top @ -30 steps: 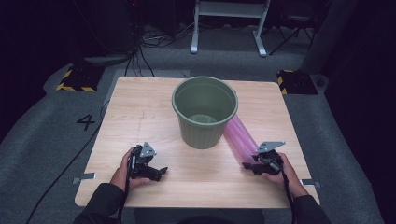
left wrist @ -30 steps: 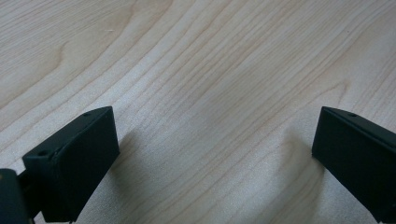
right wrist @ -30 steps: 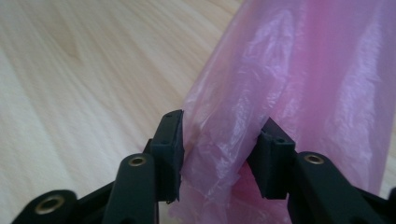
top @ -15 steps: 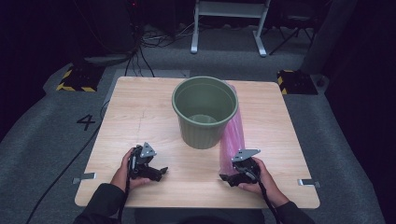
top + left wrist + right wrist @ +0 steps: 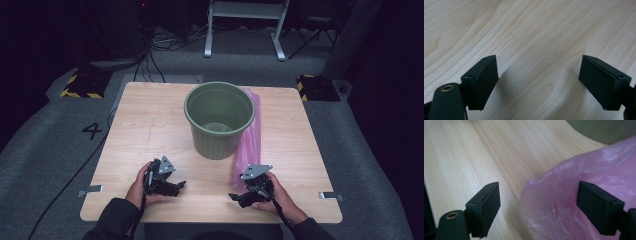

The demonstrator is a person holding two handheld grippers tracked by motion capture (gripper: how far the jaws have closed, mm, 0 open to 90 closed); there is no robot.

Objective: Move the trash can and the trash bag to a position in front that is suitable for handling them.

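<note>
Near the desk's [image 5: 150, 120] front edge, the left hand-held gripper [image 5: 176, 186] has just been closing slightly, its jaws wide apart over bare wood. The right hand-held gripper [image 5: 238, 197] has just been opening; the crumpled pink plastic bag [image 5: 248, 145] lies loose between its jaws. The bag runs toward the far edge beside the round green plastic bin [image 5: 218, 120] at mid-desk.

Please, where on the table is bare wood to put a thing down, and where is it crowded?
Free: the wide strip between the table's left edge and the bin, and the front middle between the left gripper and right gripper. Some room lies along the right edge. Crowded: right of the bin, where the pink bag lies against it, its end between the right gripper's open jaws.
</note>
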